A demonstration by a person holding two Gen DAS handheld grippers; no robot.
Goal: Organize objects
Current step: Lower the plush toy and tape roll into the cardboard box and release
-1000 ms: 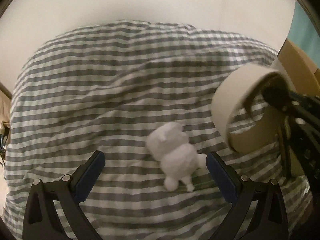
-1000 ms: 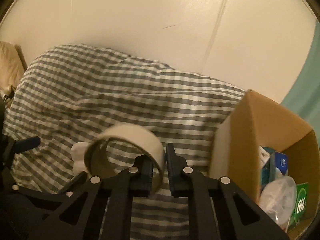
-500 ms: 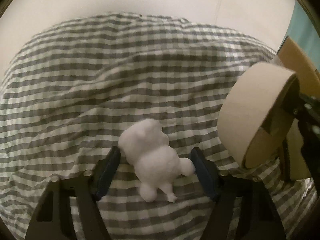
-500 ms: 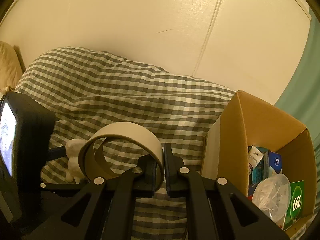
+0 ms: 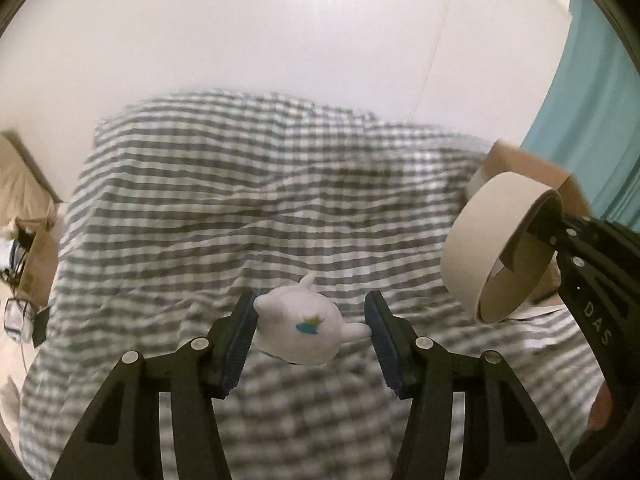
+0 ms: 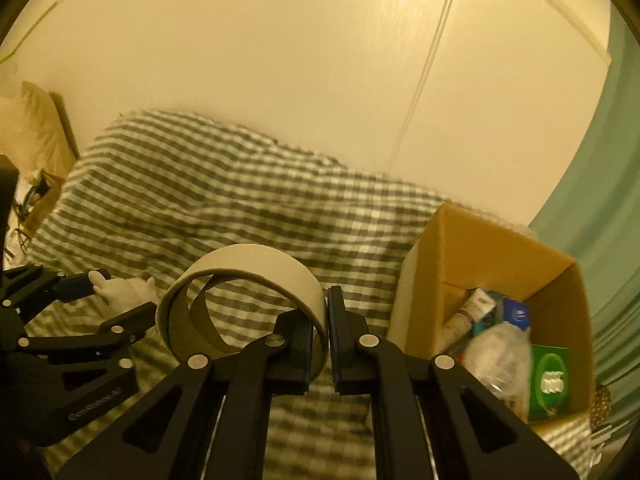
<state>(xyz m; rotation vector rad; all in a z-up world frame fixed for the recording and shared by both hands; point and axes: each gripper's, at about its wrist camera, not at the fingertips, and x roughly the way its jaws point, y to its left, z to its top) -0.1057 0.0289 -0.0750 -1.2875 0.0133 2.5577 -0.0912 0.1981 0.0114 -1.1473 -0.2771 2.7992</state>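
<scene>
At about 9 o'clock in the right wrist view, the left gripper (image 6: 116,300) has its fingers clamped on a small white toy figure (image 6: 122,292). Its own camera shows the white toy figure (image 5: 306,334) squeezed between the two blue pads (image 5: 242,334), lifted clear of the grey checked bedcover (image 5: 240,200), though blur makes the gap below hard to judge. The figure has a small blue and yellow mark on it.

Near the centre of the right wrist view, the right gripper (image 6: 322,340) is closed on the wall of a wide cream tape roll (image 6: 256,276), one finger inside the ring and one outside. In the left wrist view that tape roll (image 5: 488,240) hangs at 3 o'clock.

At 4 o'clock in the right wrist view, an open cardboard box (image 6: 480,240) stands on the bedcover (image 6: 220,192), holding a crumpled plastic bottle (image 6: 500,352), a green packet (image 6: 552,380) and a blue carton (image 6: 516,314).
</scene>
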